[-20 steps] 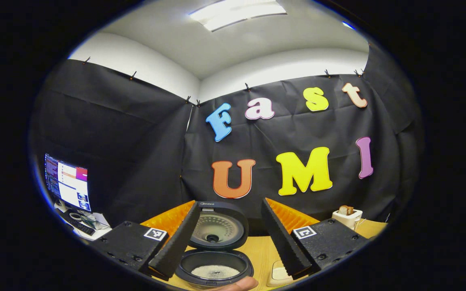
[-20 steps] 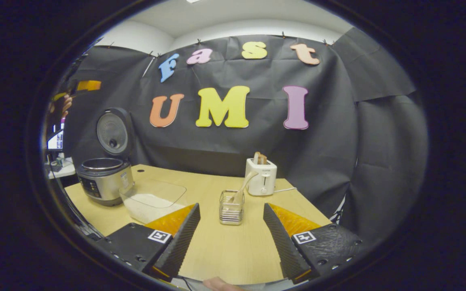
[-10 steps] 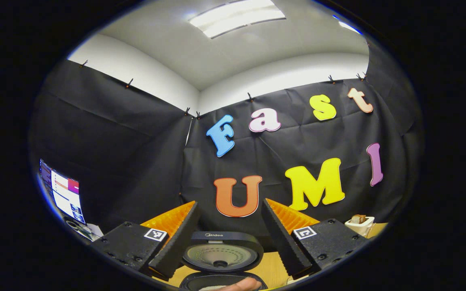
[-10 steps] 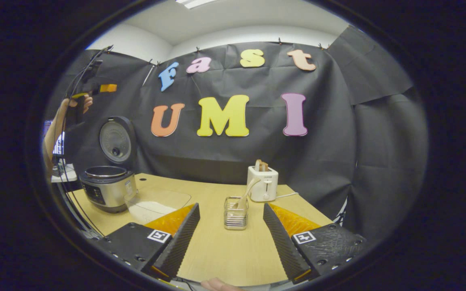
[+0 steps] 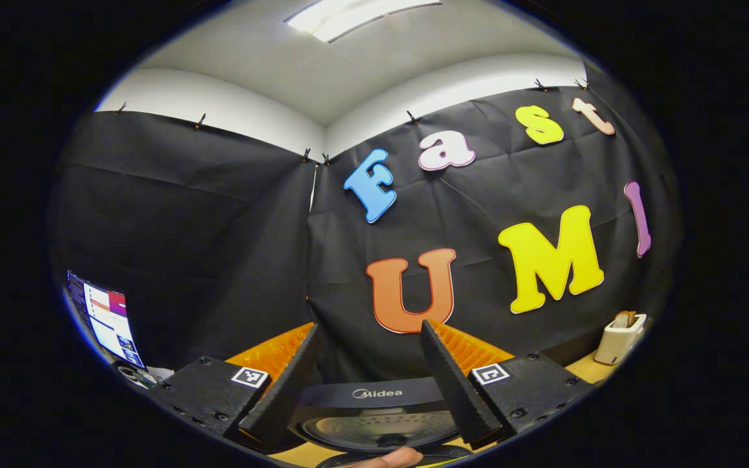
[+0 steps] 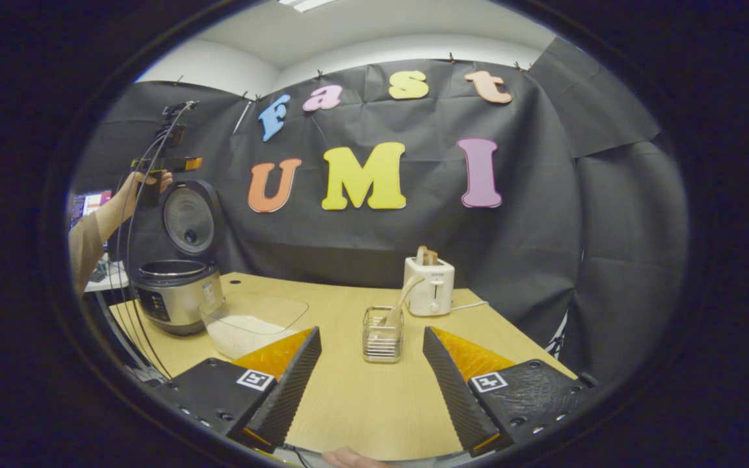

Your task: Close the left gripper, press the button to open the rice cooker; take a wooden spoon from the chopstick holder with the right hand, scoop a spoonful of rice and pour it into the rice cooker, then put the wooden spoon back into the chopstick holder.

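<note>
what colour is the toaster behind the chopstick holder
White. The toaster shows best in the right gripper view, standing behind the wire chopstick holder.

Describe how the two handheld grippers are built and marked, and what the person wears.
The right gripper has two black wedge-shaped fingers with ribbed inner faces, orange ridged backs and black blocks with square black-and-white markers. The left gripper is built alike. In the right gripper view the left gripper shows farther off, trailing thin dark cables. The person's sleeve is tan.

Cooker lid (image 5: 374, 416): lower part cut off at bottom edge. Monitor (image 5: 106, 318): text too small. Spoon (image 6: 400, 305): bowl hidden inside holder (image 6: 382, 335).
</note>
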Available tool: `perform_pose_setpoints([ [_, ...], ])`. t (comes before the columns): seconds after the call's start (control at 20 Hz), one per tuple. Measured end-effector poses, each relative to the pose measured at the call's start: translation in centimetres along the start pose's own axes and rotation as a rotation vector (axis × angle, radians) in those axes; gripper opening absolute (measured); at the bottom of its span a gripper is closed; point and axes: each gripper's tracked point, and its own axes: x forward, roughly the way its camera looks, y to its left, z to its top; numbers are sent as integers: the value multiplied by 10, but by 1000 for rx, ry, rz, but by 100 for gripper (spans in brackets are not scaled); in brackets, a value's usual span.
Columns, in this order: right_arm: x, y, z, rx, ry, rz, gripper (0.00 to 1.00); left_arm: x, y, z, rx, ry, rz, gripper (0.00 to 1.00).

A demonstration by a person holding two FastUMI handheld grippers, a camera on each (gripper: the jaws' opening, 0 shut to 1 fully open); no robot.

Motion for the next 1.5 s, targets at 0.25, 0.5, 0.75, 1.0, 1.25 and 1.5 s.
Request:
perform_pose_setpoints([
  [0.25,9,-2,-10,41,39,6,94,29,-8,-14,-26,42,-13,97],
  [0.5,8,0,-13,39,46,11,96,48,-9,-36,-86,105,-36,100],
  [0.75,6,2,-14,34,42,15,96,33,-9,-40,-107,110,-47,100],
  [1.0,4,2,-15,34,39,17,96,1,-8,-40,-92,84,-41,100],
  [1.25,6,6,-21,37,55,18,93,-37,-9,-44,-91,55,-43,100],
  [1.5,9,11,-30,19,73,21,96,-79,-16,-58,-91,52,-103,100],
])
